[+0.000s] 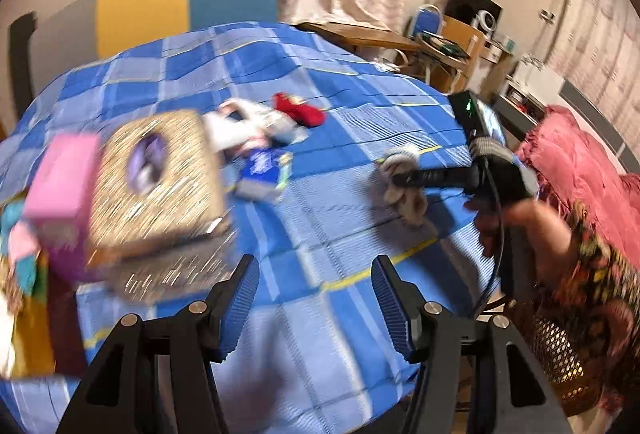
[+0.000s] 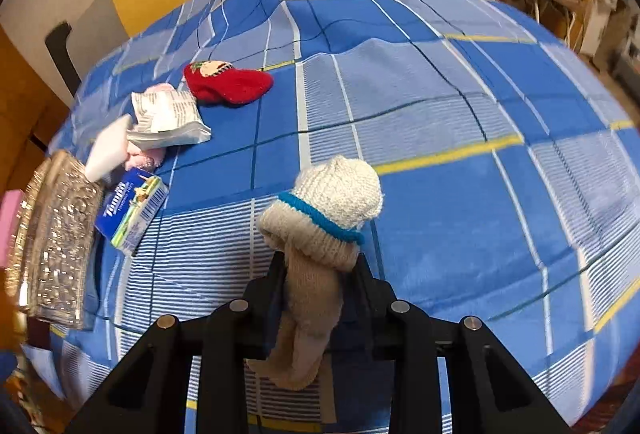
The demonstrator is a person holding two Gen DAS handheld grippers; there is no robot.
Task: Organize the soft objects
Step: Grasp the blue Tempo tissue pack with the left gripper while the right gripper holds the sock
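The right gripper (image 2: 318, 274) is squeezed shut on a cream knitted sock with a bright blue stripe (image 2: 328, 210). The sock is pinched in the middle, its round toe end sticks out in front, and the rest hangs down between the fingers. It is held up over the blue checked bedspread with yellow lines (image 2: 460, 94), and it looks like it is not touching the cloth. The left gripper (image 1: 316, 298) is open wide with nothing in it, and its blue ribbed pads (image 1: 240, 298) are far apart. Across the bed lies a red knitted slipper sock with a little picture on it (image 2: 230, 84). Near it is a small heap: a crinkly white packet with print on it (image 2: 168, 118), something soft and pink under it (image 2: 144, 158), and a blue tissue pack (image 2: 128, 210). At the left edge sits a shiny gold woven box (image 2: 56, 234) with a dark oval hole in its top, and a pink box (image 1: 60, 186) is beside it. I think the job now is carrying the cream sock to where it belongs. It is not clear which spot that is. Next, the sock has to be moved over that spot and let go gently, and the empty left gripper could reach for the red slipper sock.
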